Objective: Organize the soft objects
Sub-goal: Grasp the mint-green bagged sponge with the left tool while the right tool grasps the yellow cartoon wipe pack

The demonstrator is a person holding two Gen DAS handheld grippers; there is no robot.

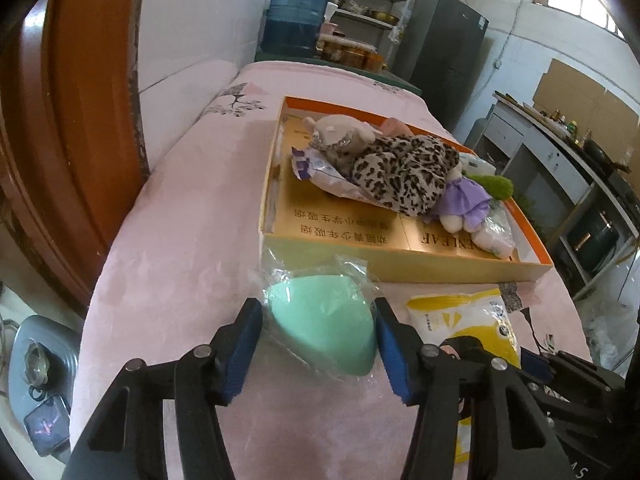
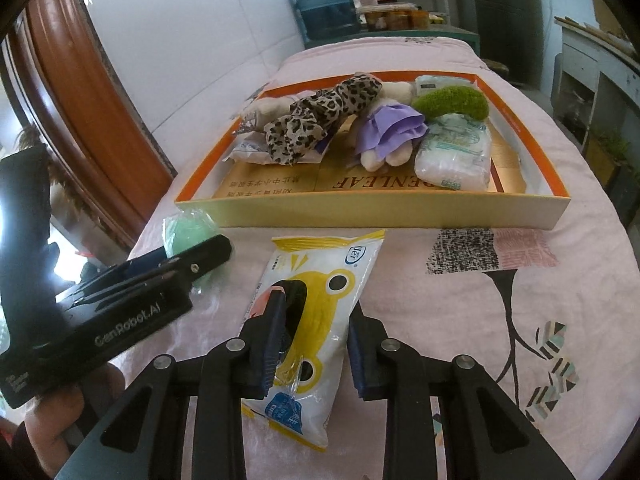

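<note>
Left claw (image 1: 318, 338) straddles green sponge (image 1: 324, 334); right claw (image 2: 314, 344) pinches yellow packet (image 2: 316, 320).

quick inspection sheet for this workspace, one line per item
surface: pink printed cloth over the table
job's things: green sponge in plastic wrap and yellow frog pack lie before the orange-rimmed box; leopard cloth and purple-dressed doll inside
clutter: nothing seen
grippers: left gripper straddles the sponge; right gripper pinches the pack
cables: nothing seen
surroundings: water jug, shelves, fridge
</note>
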